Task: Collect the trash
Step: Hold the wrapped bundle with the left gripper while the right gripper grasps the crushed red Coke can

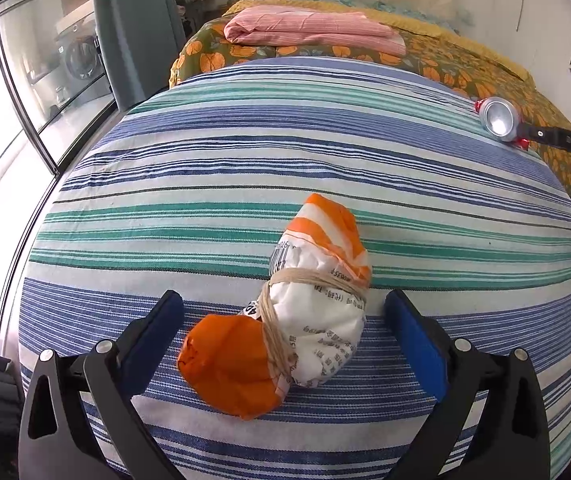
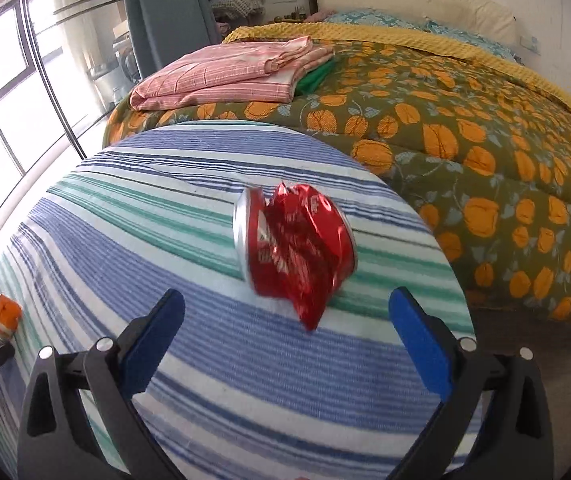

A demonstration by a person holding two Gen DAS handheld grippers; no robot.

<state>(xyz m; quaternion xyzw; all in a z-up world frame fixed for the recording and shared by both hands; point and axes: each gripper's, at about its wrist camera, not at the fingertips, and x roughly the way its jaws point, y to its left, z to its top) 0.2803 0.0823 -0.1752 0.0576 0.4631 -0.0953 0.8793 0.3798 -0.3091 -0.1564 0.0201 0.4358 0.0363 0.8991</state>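
Note:
An orange-and-white wrapped bundle (image 1: 285, 316) tied with string lies on the striped sheet (image 1: 205, 168). My left gripper (image 1: 285, 308) is open, its blue fingers on either side of the bundle's near end, not touching it. A crushed red can (image 2: 295, 250) lies on the same sheet (image 2: 165, 240). My right gripper (image 2: 287, 308) is open just short of the can, fingers apart to either side. The can (image 1: 499, 120) and the right gripper also show at the far right of the left wrist view. The bundle (image 2: 1, 320) shows at the far left of the right wrist view.
Behind the striped sheet lies a green quilt with orange fruit print (image 2: 465, 140), with folded pink cloth (image 2: 237, 72) on it. A yellow blanket (image 2: 405, 40) and pillows lie at the head. Windows (image 2: 13, 92) and a teal curtain (image 2: 157, 12) stand at the left.

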